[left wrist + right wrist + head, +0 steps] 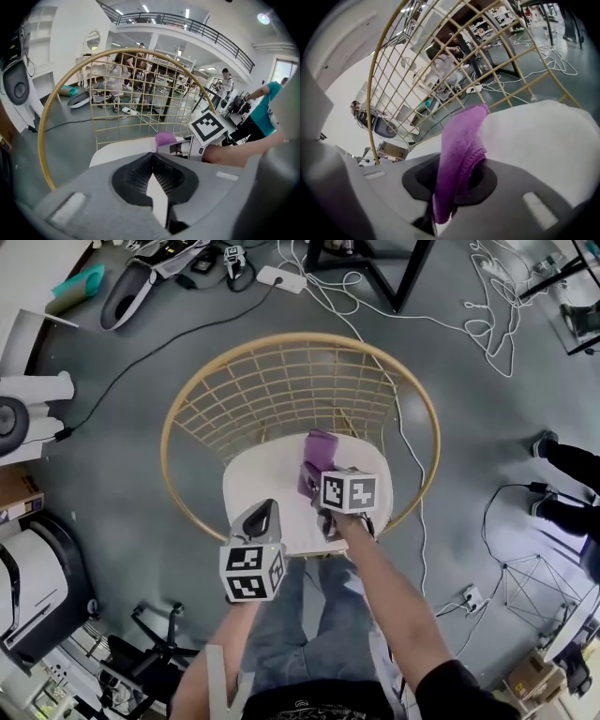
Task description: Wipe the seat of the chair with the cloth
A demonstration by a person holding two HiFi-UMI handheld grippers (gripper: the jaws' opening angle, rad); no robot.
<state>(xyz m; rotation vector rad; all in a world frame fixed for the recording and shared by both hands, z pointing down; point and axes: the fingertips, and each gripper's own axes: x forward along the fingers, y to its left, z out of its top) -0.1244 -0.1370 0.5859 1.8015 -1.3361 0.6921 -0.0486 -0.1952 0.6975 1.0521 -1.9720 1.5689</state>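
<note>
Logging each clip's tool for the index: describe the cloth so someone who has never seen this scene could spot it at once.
In the middle of the grey floor stands a round gold wire chair with a white seat. Toward the seat's back is the cloth, clamped in the right gripper. It is the only purple thing there, soft and folded against bare white.

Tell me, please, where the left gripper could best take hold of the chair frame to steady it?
The gold rim at its near-left arc, from above, fingers astride it, I'd judge. It is a thin bar, bare there, nearest the left gripper, and away from the purple cloth that the right gripper holds over the seat.
</note>
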